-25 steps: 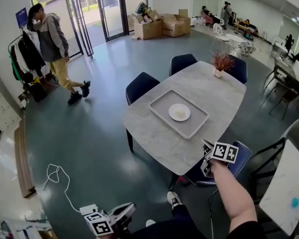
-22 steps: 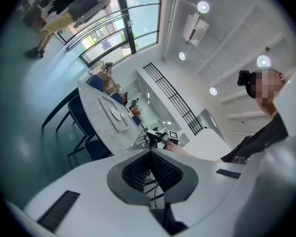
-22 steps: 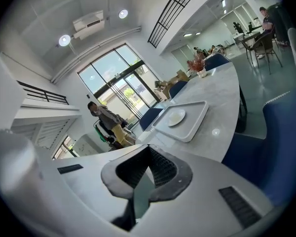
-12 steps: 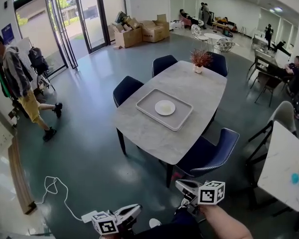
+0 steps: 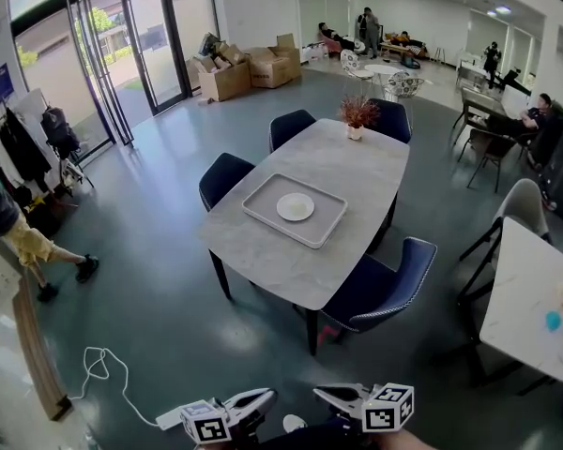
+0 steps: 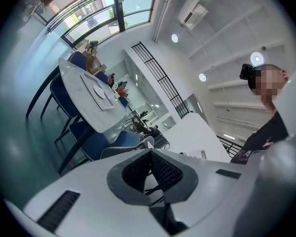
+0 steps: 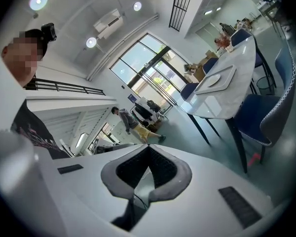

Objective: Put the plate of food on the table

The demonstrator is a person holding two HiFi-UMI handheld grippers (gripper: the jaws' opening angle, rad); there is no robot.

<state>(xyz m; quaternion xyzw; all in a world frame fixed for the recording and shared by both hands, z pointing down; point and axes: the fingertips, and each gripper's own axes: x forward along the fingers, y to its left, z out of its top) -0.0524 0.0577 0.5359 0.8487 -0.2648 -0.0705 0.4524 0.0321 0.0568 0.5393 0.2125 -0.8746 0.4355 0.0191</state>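
Observation:
A white plate (image 5: pixel 295 206) with pale food lies in a grey tray (image 5: pixel 263 216) on the grey marble table (image 5: pixel 272 261), in the middle of the head view. Both grippers hang low at the bottom edge of that view, far from the table. The left gripper (image 5: pixel 261 399) and the right gripper (image 5: pixel 327 394) point toward each other, each shut with nothing held. The left gripper view shows its jaws (image 6: pixel 150 153) closed, with the plate (image 6: pixel 99 90) far off. From the right gripper (image 7: pixel 148 148), also closed, the tray (image 7: pixel 226 78) is small and distant.
Blue chairs (image 5: pixel 380 289) surround the table, and a potted plant (image 5: pixel 357 112) stands at its far end. A white cable (image 5: pixel 103 364) lies on the floor at the left. A person (image 5: pixel 9 232) is at the left edge. Another table (image 5: pixel 535 298) stands to the right.
The right gripper has dropped from beside the table's near edge to the bottom of the view. The table now lies farther off. The person at the left has walked toward the frame edge.

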